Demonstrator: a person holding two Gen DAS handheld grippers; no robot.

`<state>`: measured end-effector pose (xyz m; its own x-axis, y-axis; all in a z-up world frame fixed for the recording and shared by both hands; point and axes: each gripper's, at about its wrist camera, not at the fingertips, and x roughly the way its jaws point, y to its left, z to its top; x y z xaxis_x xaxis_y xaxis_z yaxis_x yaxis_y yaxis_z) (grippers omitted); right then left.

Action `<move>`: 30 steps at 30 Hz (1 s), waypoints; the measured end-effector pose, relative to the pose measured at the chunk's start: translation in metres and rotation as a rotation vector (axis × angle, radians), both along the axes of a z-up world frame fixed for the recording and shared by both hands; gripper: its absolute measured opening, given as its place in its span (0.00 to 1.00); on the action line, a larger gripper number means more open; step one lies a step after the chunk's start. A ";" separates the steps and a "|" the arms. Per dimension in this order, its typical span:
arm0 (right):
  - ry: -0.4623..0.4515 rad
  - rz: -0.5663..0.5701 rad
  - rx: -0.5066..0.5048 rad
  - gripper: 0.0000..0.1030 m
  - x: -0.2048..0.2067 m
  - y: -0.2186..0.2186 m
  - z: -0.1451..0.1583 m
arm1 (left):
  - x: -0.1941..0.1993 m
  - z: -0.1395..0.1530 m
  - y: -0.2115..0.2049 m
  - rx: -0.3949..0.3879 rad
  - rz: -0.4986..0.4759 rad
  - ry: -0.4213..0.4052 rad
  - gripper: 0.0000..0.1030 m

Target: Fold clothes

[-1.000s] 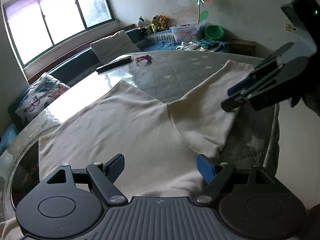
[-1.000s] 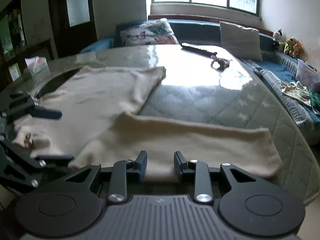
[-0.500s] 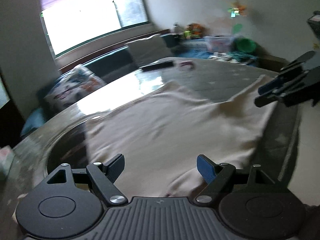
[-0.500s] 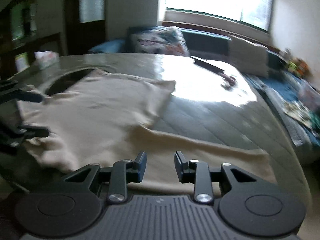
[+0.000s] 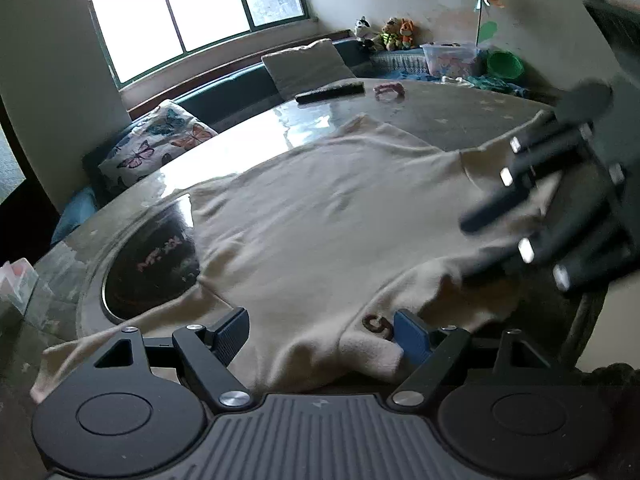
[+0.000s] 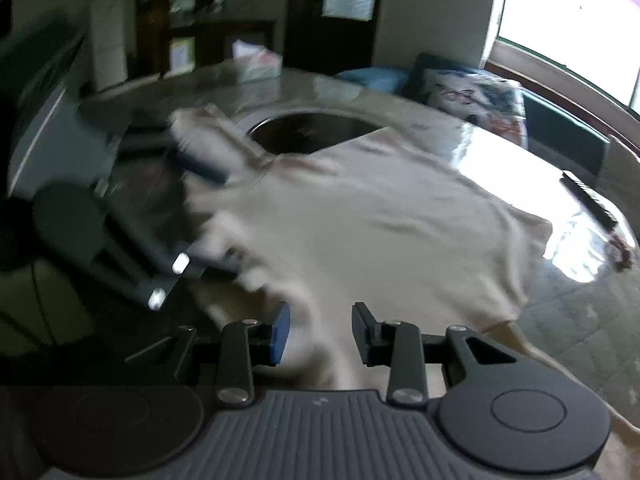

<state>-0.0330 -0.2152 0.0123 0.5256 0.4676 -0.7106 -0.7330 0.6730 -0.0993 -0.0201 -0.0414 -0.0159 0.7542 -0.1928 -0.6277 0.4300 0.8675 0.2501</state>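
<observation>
With the left claw (image 5: 320, 332) spread and the right claw (image 6: 320, 332) opening, both empty, the cream garment (image 5: 320, 216) is best gripped at its lower-frame edge and kept flat on the tabletop (image 5: 460, 116).

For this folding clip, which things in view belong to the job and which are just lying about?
Job:
- cream garment, spread on the table
- left gripper, jaws wide
- right gripper, jaws apart, over the cloth

Lying about:
- remote
- pink item
- butterfly pillow
- plush toys
- green bowl
- tissue box
</observation>
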 end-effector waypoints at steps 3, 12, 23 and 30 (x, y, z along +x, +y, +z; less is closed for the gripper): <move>0.005 -0.015 0.027 0.33 -0.010 -0.008 0.002 | 0.004 0.008 -0.003 -0.014 0.003 -0.031 0.79; -0.003 -0.362 0.112 0.33 -0.009 -0.094 0.018 | 0.016 0.011 -0.045 -0.050 -0.097 -0.043 0.79; 0.017 -0.590 0.105 0.33 -0.001 -0.152 -0.005 | 0.017 -0.006 -0.095 -0.029 -0.223 -0.004 0.79; -0.007 -0.732 0.119 0.33 0.003 -0.178 -0.006 | 0.020 -0.013 -0.097 -0.018 -0.236 0.017 0.79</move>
